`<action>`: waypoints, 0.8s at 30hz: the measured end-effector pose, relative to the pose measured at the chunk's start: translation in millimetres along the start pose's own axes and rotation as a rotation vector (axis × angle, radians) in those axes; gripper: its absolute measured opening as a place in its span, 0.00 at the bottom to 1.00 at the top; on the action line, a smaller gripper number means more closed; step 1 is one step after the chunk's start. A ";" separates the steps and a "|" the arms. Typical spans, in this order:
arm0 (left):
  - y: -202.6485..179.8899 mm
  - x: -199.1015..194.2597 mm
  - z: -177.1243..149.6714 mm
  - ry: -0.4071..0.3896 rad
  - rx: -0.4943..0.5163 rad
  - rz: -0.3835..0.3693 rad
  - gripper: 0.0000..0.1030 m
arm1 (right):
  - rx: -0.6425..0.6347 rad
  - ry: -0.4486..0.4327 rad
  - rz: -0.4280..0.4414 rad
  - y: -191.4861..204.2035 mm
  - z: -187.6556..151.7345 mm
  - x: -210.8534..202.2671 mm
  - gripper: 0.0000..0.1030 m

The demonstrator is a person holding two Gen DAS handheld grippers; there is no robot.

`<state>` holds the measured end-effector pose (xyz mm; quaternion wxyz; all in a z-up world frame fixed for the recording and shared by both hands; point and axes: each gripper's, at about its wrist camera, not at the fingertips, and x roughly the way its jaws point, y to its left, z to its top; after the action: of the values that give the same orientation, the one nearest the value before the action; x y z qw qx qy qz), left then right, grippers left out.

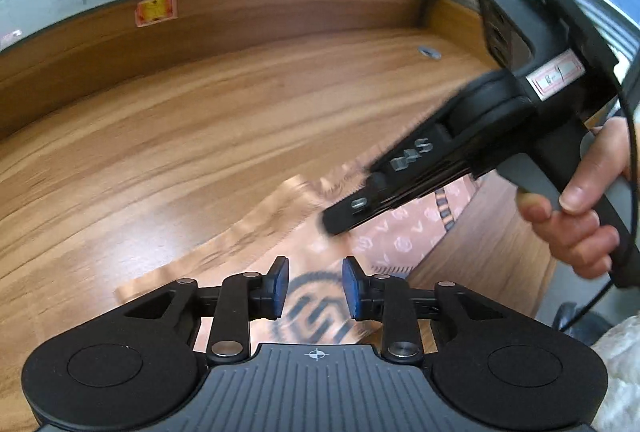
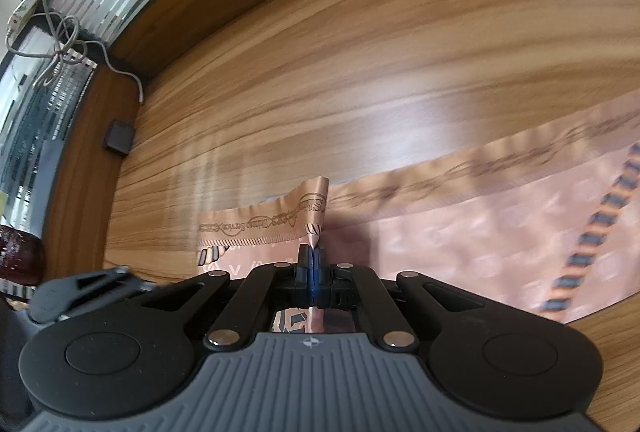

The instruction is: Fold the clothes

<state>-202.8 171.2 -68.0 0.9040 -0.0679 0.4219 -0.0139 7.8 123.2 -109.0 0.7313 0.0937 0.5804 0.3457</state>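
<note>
Fingers of my right gripper (image 2: 313, 260) are pressed flat together on a pinch of the pink scarf (image 2: 460, 228), with a peak of the silky cloth poking up just past the blue pads (image 2: 318, 264) and another strip of it running back under them. From that pinch a border printed with dark lettering stands up and curls over to the left, lifted off the wooden table (image 2: 360, 51). Most of the scarf lies flat on the table to the right, with a black and orange chain stripe crossing it; that part is blurred, so I can only guess the small pale marks on it are a repeating logo.

On my left gripper (image 1: 314, 286) the fingers stand apart with nothing between them, hovering just above the scarf (image 1: 256, 228) where a round dark emblem shows in the gap. From that side I see the right gripper (image 1: 348, 209) slanting down with its tip on the cloth, and my right hand (image 1: 576, 216) wrapped around its handle with a black cable trailing beside it.

A low wooden wall edges the table on the far side, with an orange sticker (image 1: 156, 9) on it. A small black box (image 2: 118, 135) sits near the table's left edge, well apart from the scarf.
</note>
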 end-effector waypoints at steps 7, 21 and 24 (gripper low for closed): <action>1.4 4.0 3.8 0.018 -0.097 0.087 0.39 | -0.057 -0.002 -0.064 -55.3 21.2 -38.2 0.00; -33.0 27.7 16.0 0.053 -0.207 0.202 0.50 | -0.082 -0.016 -0.119 -172.4 65.2 -117.0 0.00; -44.8 37.1 18.8 0.056 -0.214 0.211 0.50 | -0.085 -0.011 -0.123 -190.3 71.4 -124.1 0.00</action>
<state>-163.1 125.9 -78.3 0.8759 -0.1187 0.4508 0.1244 137.7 -75.6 -92.2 0.7578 0.0284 0.5658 0.3239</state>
